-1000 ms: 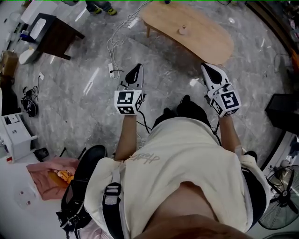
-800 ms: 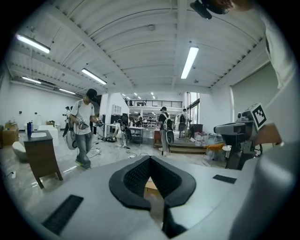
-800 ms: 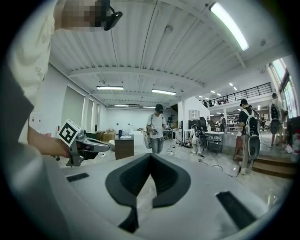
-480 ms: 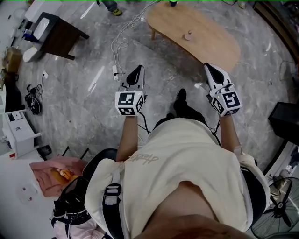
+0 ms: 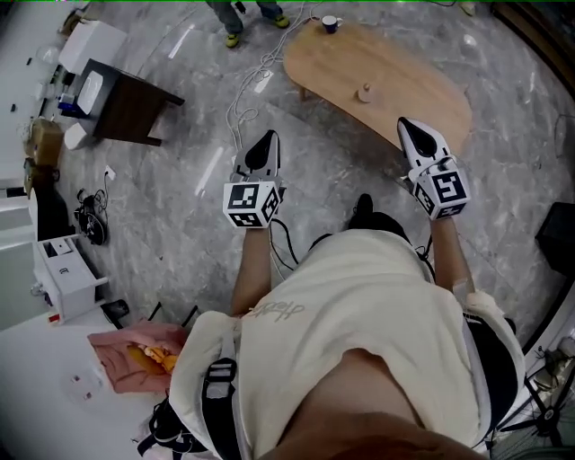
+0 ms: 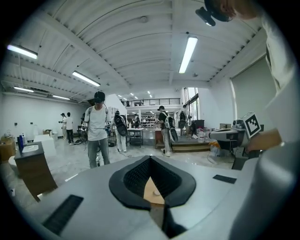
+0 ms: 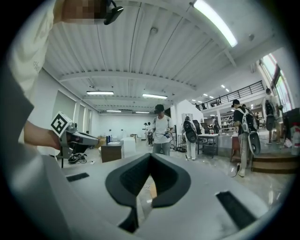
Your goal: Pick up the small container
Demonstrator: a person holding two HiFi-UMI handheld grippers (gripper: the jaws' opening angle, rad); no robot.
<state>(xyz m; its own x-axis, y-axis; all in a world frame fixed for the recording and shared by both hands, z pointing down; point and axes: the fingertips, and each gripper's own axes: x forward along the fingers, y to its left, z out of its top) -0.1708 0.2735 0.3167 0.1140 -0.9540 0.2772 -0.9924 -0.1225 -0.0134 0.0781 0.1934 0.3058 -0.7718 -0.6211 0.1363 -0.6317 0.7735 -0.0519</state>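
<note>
The small container (image 5: 365, 92) is a little tan knobbed pot standing on the oval wooden table (image 5: 395, 85) ahead of me. My left gripper (image 5: 261, 151) hangs over the floor, left of the table, jaws shut with nothing in them. Level with the table's near edge, my right gripper (image 5: 416, 137) is also shut and empty. In the left gripper view the pot (image 6: 155, 193) and the tabletop show through the slot below the closed tips of the left gripper (image 6: 150, 158). The right gripper (image 7: 150, 156) in its own view frames only floor and a strip of table.
A mug (image 5: 331, 22) stands at the table's far end. A white cable (image 5: 244, 103) trails over the marble floor beside the left gripper. A dark side table (image 5: 126, 106) is at far left, with a white box (image 5: 67, 274) and pink cloth (image 5: 135, 355) nearer. A person's feet (image 5: 247, 13) show at the top.
The wooden table and the floor have slid down and nearer in the head view as I step forward. Both grippers stay shut and hold their spacing.
</note>
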